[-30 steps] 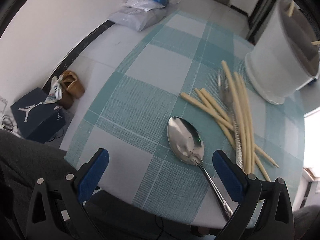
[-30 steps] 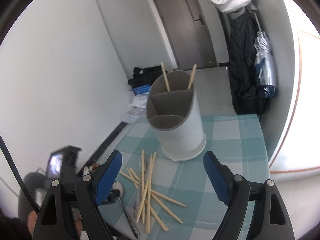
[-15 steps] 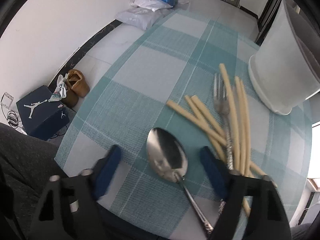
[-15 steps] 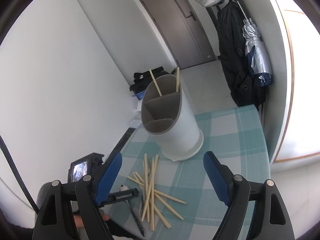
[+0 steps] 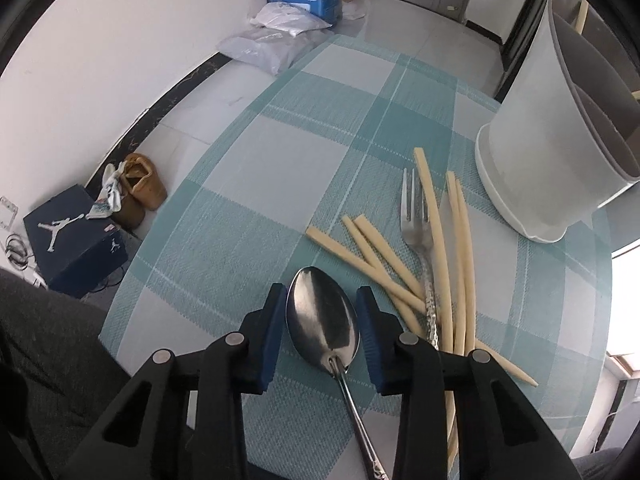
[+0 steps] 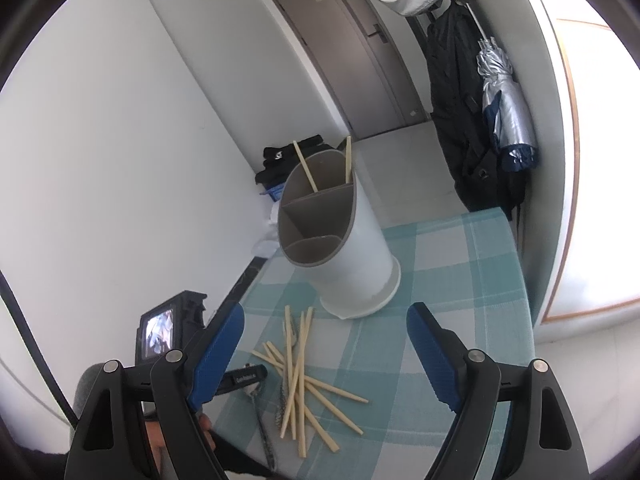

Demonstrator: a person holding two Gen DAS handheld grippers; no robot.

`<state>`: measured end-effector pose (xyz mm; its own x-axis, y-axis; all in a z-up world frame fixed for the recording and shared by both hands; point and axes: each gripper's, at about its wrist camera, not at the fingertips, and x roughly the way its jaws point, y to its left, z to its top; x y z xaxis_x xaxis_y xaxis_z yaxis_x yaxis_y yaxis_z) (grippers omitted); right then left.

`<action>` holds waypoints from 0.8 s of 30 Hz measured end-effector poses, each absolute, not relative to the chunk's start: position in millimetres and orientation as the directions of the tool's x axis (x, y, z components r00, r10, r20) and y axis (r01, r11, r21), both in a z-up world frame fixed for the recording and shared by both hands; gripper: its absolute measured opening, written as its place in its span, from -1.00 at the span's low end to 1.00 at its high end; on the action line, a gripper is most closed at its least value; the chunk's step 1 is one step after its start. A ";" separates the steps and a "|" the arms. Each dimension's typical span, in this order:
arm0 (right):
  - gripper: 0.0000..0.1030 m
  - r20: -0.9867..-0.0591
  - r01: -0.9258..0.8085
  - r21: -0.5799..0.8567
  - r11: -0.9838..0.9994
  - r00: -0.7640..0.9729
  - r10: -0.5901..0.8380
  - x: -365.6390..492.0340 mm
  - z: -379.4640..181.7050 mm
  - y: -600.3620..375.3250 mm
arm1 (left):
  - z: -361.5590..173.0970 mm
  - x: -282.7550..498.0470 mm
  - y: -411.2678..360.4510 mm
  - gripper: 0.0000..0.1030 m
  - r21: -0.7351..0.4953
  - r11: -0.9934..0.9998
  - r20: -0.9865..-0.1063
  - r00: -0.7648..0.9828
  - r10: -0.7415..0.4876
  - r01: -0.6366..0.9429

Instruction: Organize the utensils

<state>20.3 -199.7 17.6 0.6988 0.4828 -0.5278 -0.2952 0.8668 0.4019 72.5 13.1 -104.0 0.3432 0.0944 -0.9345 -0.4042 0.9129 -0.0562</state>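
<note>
On a worktop [image 5: 280, 168] covered in teal-and-white check, the left gripper [image 5: 322, 320] points steeply down over a steel spoon [image 5: 324, 320], its blue jaws closing with the spoon's bowl between them; the pads stand right at the bowl's edges, and firm contact cannot be made out. The spoon lies flat, handle running toward the camera. Just beside it, a loose heap of pale chopsticks [image 5: 440, 248] crosses a fork [image 5: 416, 236]. A white utensil holder [image 6: 344, 240] with grey dividers stands upright beyond the heap, two chopsticks in its rear compartment. The right gripper [image 6: 326, 354] hangs above the worktop, jaws wide apart and holding nothing.
</note>
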 end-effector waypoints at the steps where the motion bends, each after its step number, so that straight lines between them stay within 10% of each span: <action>1: 0.63 -0.530 -0.294 0.399 0.868 0.699 0.480 20.1 17.3 -199.0 | -103.8 73.1 13.5 -0.41 -0.062 0.919 -0.932 0.352 0.087 -0.391; 24: 0.62 -0.670 -0.357 0.271 0.894 0.597 0.441 22.7 -16.4 -152.2 | -80.2 79.9 46.9 -0.44 -0.261 0.910 -0.888 0.450 -0.095 -0.321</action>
